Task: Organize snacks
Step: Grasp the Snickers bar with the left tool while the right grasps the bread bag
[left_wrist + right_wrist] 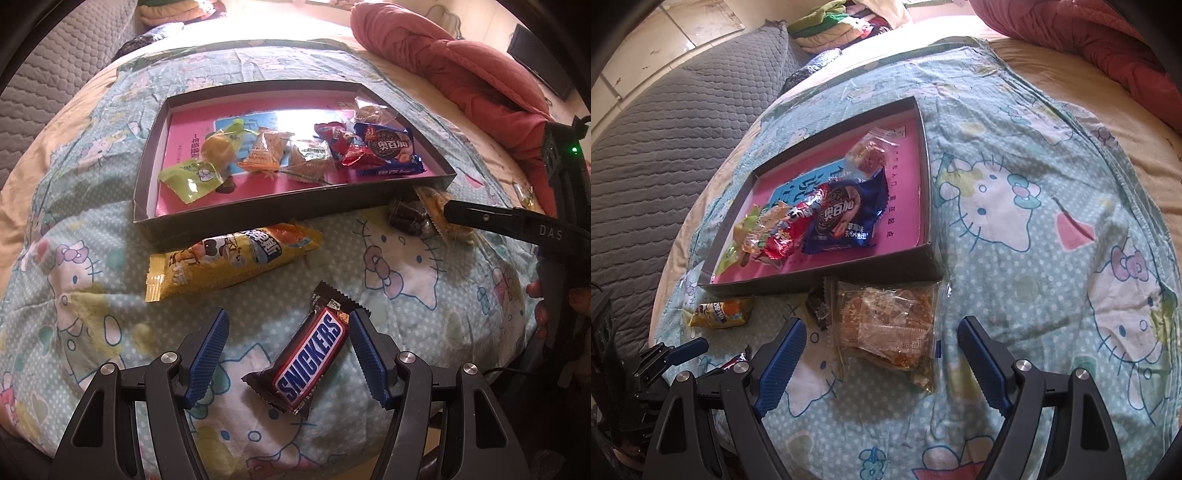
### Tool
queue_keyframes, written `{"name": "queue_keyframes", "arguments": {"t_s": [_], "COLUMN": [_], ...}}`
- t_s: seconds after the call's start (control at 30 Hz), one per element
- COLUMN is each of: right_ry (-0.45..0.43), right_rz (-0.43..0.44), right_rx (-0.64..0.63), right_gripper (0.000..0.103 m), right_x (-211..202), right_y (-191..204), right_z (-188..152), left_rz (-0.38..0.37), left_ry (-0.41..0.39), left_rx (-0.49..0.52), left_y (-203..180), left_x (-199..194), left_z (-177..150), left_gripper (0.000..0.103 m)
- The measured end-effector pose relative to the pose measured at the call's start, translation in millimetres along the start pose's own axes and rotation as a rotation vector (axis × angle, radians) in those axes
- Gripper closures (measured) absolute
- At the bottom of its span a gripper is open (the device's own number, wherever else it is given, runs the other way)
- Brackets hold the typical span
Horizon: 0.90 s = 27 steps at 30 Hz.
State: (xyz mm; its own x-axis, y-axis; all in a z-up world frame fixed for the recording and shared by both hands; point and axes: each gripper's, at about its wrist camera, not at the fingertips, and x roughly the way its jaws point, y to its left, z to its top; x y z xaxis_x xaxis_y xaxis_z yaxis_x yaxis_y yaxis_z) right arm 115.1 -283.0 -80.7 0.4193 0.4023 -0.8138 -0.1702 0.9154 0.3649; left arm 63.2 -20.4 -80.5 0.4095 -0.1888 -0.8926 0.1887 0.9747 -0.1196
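A shallow grey box with a pink floor lies on the Hello Kitty sheet and holds several wrapped snacks, among them a blue cookie pack. My left gripper is open, its blue pads either side of a Snickers bar lying on the sheet. My right gripper is open around a clear-wrapped brown pastry in front of the box. A small dark wrapped candy lies beside the pastry. A yellow snack bag lies against the box front.
A red quilt is bunched at the far right of the bed. A grey quilted cover lies to the left. The right gripper's body reaches in from the right in the left wrist view. A small wrapped sweet lies near the quilt.
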Motion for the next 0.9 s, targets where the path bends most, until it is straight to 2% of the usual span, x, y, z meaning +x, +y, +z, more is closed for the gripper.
{"name": "queue_keyframes", "arguments": {"t_s": [0.17, 0.33, 0.4, 0.47, 0.63, 0.8, 0.9], "right_ry": [0.009, 0.001, 0.002, 0.004, -0.005, -0.025, -0.032], "right_rz": [-0.015, -0.019, -0.021, -0.036, -0.036, -0.001, 0.053], "right_rx": [-0.015, -0.033, -0.046, -0.059, -0.049, -0.021, 0.016], "right_gripper": [0.015, 0.015, 0.018, 0.027, 0.039, 0.042, 0.044], "right_x": [9.4, 14.0, 15.8, 16.9, 13.0, 4.0, -1.8], "right_y": [2.1, 5.4, 7.5, 9.0, 4.7, -1.0, -5.4], "right_z": [2.7, 4.0, 3.9, 3.1, 2.1, 2.9, 3.3], "left_rz": [0.005, 0.006, 0.006, 0.0, -0.002, 0.018, 0.012], "left_ry": [0.008, 0.014, 0.013, 0.017, 0.043, 0.027, 0.012], "left_rx": [0.006, 0.009, 0.014, 0.018, 0.041, 0.068, 0.071], "left_y": [-0.8, -0.5, -1.4, -2.1, -6.2, -11.3, -11.0], "left_x": [3.6, 7.5, 8.1, 9.8, 19.7, 24.3, 23.4], "left_z": [-2.2, -2.3, -2.7, -3.5, -8.0, -10.9, -11.9], "left_gripper": [0.034, 0.034, 0.034, 0.031, 0.028, 0.029, 0.031]}}
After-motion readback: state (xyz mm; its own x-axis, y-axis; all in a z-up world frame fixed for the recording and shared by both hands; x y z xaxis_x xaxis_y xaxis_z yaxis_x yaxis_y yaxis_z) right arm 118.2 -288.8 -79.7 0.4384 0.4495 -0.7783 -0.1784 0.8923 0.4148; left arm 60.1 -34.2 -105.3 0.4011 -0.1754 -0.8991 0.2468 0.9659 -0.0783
